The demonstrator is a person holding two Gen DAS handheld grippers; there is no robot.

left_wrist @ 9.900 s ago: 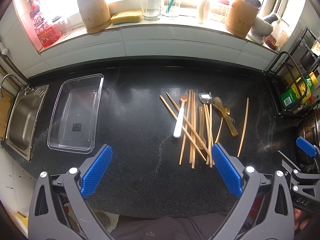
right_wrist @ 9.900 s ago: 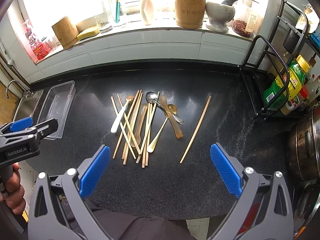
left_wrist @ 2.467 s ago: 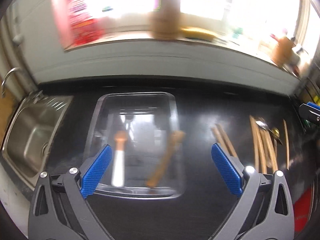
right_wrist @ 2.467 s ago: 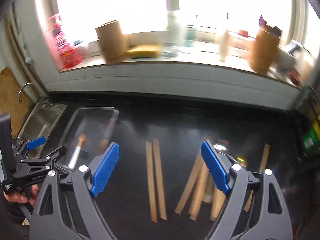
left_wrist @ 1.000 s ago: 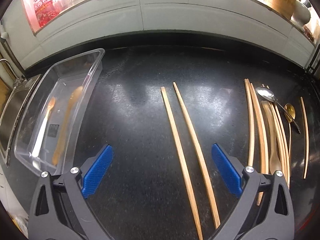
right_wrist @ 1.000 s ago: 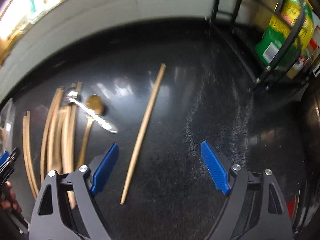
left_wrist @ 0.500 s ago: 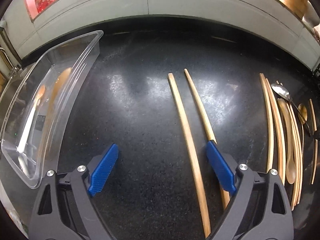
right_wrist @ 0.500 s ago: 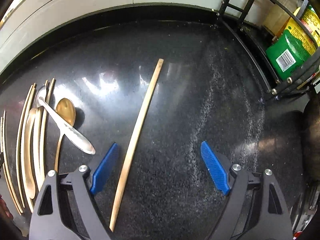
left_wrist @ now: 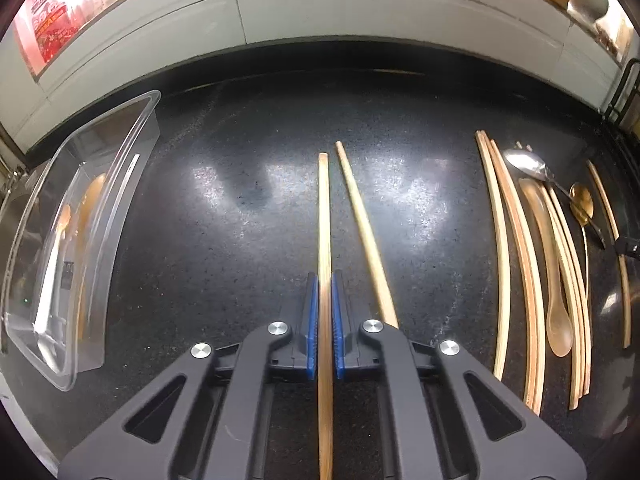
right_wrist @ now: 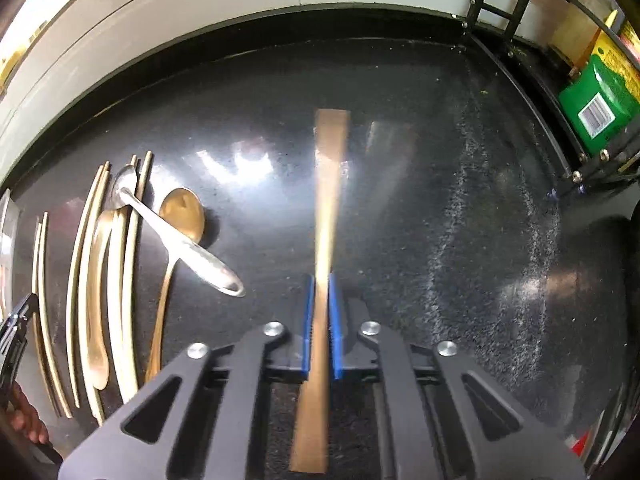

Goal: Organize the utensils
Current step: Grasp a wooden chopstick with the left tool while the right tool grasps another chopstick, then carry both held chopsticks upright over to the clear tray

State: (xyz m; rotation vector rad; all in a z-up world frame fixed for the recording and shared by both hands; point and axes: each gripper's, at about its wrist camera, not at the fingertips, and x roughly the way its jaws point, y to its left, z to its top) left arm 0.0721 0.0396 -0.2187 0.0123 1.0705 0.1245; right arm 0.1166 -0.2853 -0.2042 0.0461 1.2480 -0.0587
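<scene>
In the left wrist view, my left gripper (left_wrist: 325, 280) is shut on a wooden chopstick (left_wrist: 324, 208) that points straight ahead over the black counter. A second chopstick (left_wrist: 362, 224) lies just to its right, partly under the right finger. In the right wrist view, my right gripper (right_wrist: 320, 280) has its jaws closing, and both blue pads press on a single chopstick (right_wrist: 330, 184), which looks blurred. Between the two grippers lie several more chopsticks (left_wrist: 516, 248), a metal spoon (right_wrist: 180, 240), a gold spoon (right_wrist: 182, 212) and a pale spoon (left_wrist: 556, 312).
A clear plastic tray (left_wrist: 132, 168) stands at the left with a white-handled spoon (left_wrist: 52, 272) and a wooden spoon (left_wrist: 86, 216) inside. A black wire rack (right_wrist: 520, 52) with a green package (right_wrist: 600, 108) borders the right. White tiled wall (left_wrist: 320, 12) runs behind.
Both grippers went from wide open to shut, each closing on a chopstick. The left one came down and forward over its chopstick, and the right one's chopstick has swung in line with the fingers.
</scene>
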